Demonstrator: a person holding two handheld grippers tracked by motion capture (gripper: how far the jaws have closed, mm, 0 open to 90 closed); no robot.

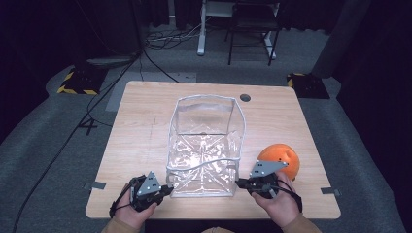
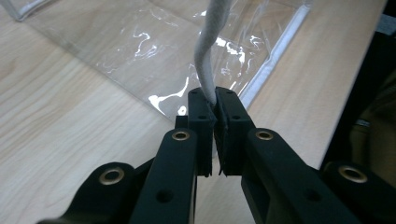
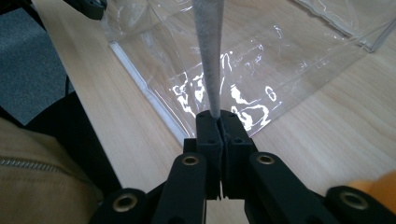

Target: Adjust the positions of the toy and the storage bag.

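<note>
You have both grippers at the near edge of the table (image 1: 145, 104), one at each front corner of the clear plastic bag (image 1: 206, 145), which lies on its side with its mouth toward you. Your left gripper (image 2: 212, 103) is clenched on the white strap (image 2: 208, 65) that runs along the bag's near rim, and your right gripper (image 3: 218, 116) is clamped on the same strap toward its other end, so the strap arcs between the two grips. Holding it at two spread points probably serves to pull the mouth wide and keep the limp plastic from collapsing, which would make room for loading. The orange ball (image 1: 281, 160) sits on the table just beside your right hand (image 1: 277, 204), close by the bag's right corner and within easy reach. Counted: one bag, one strap in your grips, one ball, two grippers.
</note>
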